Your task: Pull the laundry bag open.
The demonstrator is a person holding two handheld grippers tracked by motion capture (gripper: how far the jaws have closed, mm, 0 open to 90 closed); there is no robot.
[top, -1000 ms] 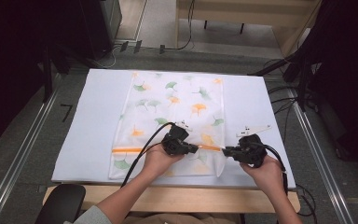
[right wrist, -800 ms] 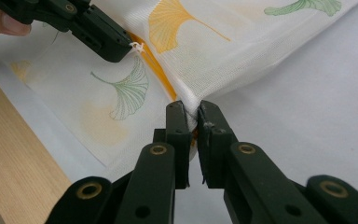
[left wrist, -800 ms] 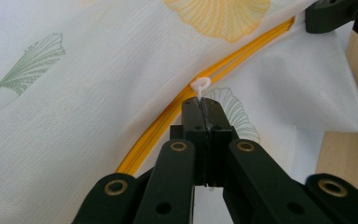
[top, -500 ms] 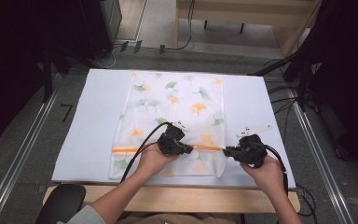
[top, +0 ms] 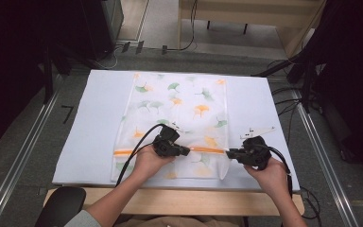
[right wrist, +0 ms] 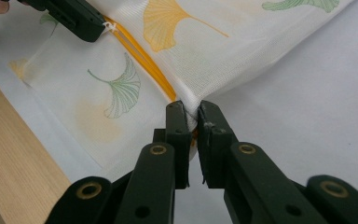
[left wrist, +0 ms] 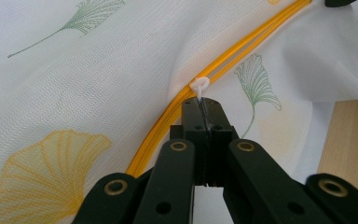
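Flat leaf-print mesh bag (top: pixel 179 118), orange zipper (top: pixel 208 150) part-open

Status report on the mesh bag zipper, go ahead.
Left claw shut on the white zipper pull. Right claw shut on the mesh bag edge by the orange zipper. Nothing in the way.
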